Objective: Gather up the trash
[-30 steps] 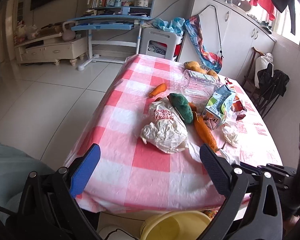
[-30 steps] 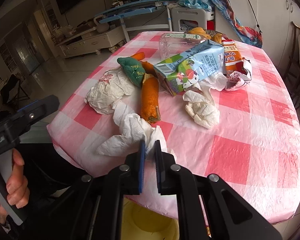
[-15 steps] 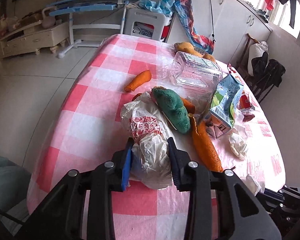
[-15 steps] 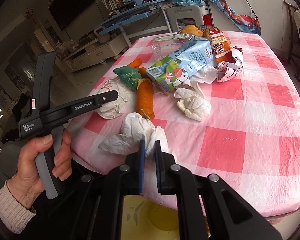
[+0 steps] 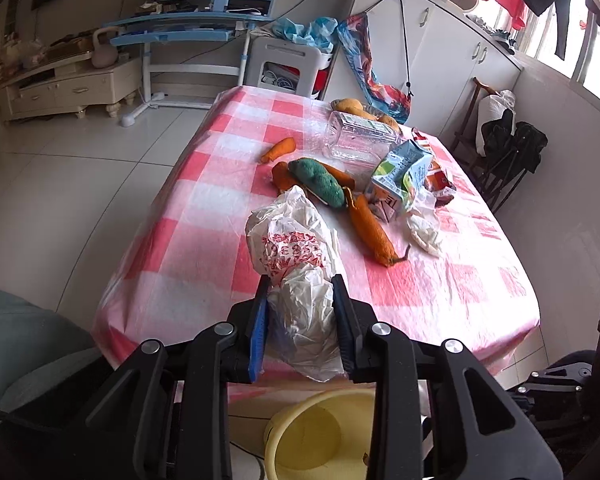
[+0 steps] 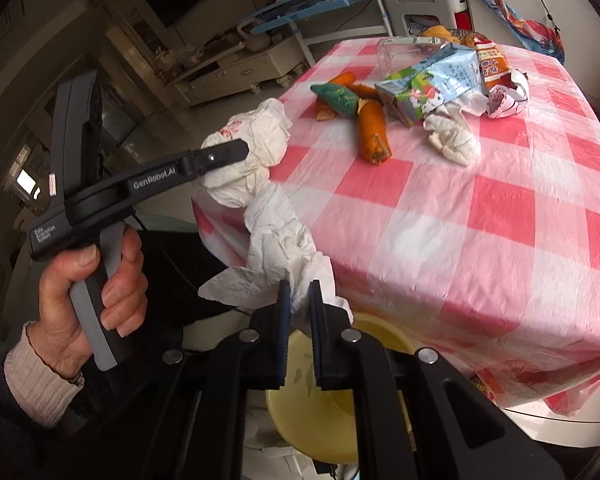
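Observation:
My left gripper (image 5: 300,312) is shut on a crumpled white plastic bag (image 5: 296,248) with red print, held over the near edge of the pink checked table (image 5: 204,216). From the right wrist view the same bag (image 6: 252,140) sits in the left gripper's fingers (image 6: 220,154), with a hand (image 6: 96,280) on the handle. My right gripper (image 6: 298,300) is shut on a crumpled white paper towel (image 6: 280,248), lifted off the table edge. A yellow bin (image 5: 320,436) (image 6: 324,412) stands on the floor below both grippers.
On the table lie an orange peel (image 5: 370,232), a green stuffed item (image 5: 320,180), a milk carton (image 5: 404,168), a clear plastic jar (image 5: 360,140), a white tissue wad (image 6: 454,144) and a snack wrapper (image 6: 496,76). A chair (image 5: 504,152) stands right of the table.
My left gripper reached to the plastic bag, closed on it and pulled it back toward the table's near edge. My right gripper carried the paper towel off the edge, over the bin.

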A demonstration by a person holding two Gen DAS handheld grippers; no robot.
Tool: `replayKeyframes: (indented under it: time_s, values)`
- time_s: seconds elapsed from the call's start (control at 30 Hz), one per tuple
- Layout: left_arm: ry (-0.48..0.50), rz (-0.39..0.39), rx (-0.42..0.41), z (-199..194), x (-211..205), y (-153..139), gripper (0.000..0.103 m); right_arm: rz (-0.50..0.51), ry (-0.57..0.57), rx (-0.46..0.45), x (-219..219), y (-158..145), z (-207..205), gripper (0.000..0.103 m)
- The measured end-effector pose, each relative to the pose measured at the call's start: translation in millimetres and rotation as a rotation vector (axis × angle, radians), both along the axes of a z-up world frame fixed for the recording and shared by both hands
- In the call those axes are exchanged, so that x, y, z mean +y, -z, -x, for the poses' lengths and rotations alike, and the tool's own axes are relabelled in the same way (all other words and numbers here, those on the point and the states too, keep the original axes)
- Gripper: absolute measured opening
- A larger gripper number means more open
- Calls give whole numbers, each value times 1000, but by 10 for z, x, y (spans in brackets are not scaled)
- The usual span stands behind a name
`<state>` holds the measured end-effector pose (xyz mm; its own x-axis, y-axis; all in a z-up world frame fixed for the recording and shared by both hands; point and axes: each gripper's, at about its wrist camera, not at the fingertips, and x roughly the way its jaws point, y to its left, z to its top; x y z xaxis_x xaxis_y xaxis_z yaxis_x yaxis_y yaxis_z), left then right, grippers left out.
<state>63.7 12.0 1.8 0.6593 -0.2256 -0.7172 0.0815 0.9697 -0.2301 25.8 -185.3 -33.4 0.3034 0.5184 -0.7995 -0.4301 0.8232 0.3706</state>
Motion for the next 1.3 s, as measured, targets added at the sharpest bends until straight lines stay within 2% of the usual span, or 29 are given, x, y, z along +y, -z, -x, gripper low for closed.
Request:
replayKeyframes:
  time_s: [0.1, 0.23, 0.27, 0.33, 0.4, 0.43, 0.57, 0.67, 0.73, 0.8, 0.87, 1.0, 1.13, 1.3]
  values:
    - [25, 1, 5, 210, -42, 2, 29, 50, -35, 67, 60, 169, 155, 10]
    - [66, -9, 25, 417, -135, 58, 30, 89, -35, 106, 83, 231, 201, 13]
    - [74, -15, 34, 456, -160, 76, 30, 94, -14, 104, 60, 233, 198, 16]
    - [89, -22, 55, 530, -208, 122, 30, 80, 33, 93, -13, 217, 186, 30]
    - [103, -27, 83, 605, -244, 181, 30, 47, 87, 68, -114, 156, 163, 38]
    - [110, -33, 100, 639, -269, 210, 30, 19, 113, 52, -182, 113, 144, 38]
    - [173, -60, 182, 752, -390, 357, 31, -68, 238, -58, -415, -21, 130, 53]
    - [242, -112, 250, 823, -529, 503, 38, -117, 312, -133, -543, -160, 152, 58]
    - [272, -153, 266, 870, -601, 548, 44, -124, 358, -185, -590, -225, 194, 64]
    - [273, -184, 237, 910, -625, 504, 56, -121, 397, -223, -622, -266, 214, 70]
    - [245, -199, 179, 936, -589, 399, 65, -117, 426, -241, -631, -306, 209, 73]
    - [125, -174, 38, 961, -370, 149, 82, -97, 437, -263, -635, -374, 203, 73]
    - [-34, -162, -93, 982, -117, -53, 91, -39, 424, -319, -510, -402, 229, 73]
    - [-147, -125, -154, 986, 95, -138, 94, 54, 392, -378, -339, -393, 249, 78]
